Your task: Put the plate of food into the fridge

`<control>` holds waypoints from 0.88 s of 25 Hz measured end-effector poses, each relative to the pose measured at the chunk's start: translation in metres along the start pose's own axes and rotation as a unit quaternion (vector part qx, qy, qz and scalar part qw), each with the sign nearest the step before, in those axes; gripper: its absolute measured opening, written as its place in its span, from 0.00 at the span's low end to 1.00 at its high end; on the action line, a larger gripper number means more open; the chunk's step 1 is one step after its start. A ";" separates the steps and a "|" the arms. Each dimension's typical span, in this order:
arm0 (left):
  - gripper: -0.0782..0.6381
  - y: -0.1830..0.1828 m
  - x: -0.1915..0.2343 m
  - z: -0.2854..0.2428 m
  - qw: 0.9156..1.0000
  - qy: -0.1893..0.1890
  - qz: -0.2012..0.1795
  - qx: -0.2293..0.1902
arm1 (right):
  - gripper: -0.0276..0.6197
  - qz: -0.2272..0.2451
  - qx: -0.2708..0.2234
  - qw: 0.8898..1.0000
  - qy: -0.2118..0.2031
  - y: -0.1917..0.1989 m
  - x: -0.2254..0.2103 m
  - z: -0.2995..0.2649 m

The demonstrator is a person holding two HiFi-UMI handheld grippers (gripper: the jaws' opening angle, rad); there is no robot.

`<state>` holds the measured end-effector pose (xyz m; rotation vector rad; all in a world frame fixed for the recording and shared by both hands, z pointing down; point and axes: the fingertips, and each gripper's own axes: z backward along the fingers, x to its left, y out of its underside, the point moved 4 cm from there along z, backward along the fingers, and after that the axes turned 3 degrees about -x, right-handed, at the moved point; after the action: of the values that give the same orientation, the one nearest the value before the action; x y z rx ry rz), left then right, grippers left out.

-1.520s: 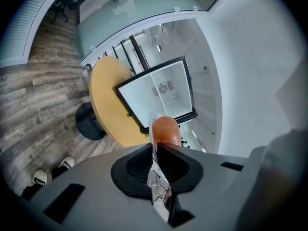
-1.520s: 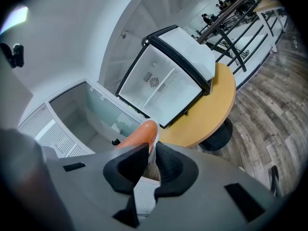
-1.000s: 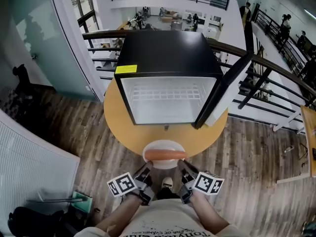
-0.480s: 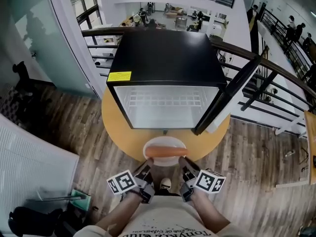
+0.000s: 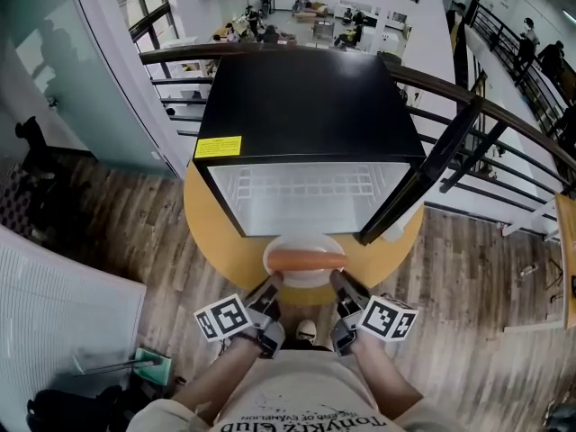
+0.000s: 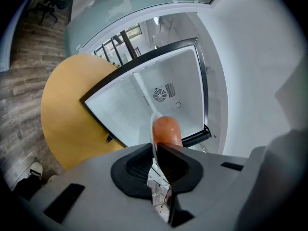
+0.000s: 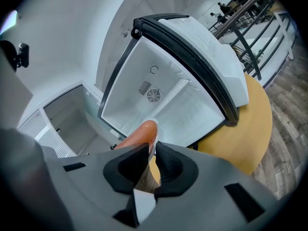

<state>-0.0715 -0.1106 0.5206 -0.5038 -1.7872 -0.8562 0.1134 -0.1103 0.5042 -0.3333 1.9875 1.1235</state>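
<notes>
The left tongs [image 5: 273,286] and right tongs [image 5: 337,283] each pinch an opposite edge of the white plate [image 5: 302,242], jaws narrow on its rim. A sausage [image 5: 306,260] lies across the plate between them. Just ahead, the fridge [image 5: 310,106] stands open on the round tabletop [image 5: 220,241], its door [image 5: 418,174] beyond the right tongs.

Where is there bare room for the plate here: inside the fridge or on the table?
The fridge is bare inside: a wire shelf with nothing on it, white walls around, the open door at the right. The round table offers only a narrow bare strip in front of the fridge, beside the plate; the fridge fills the rest.
</notes>
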 end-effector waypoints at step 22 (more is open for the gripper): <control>0.17 -0.078 -0.029 -0.059 0.999 0.019 -0.014 -0.028 | 0.14 0.018 -0.029 0.999 -0.016 -0.072 0.017 -0.069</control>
<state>-0.0768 -0.2042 0.4807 -0.4955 -1.7440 -0.9317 0.1074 -0.2048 0.4672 -0.3088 1.9431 1.2045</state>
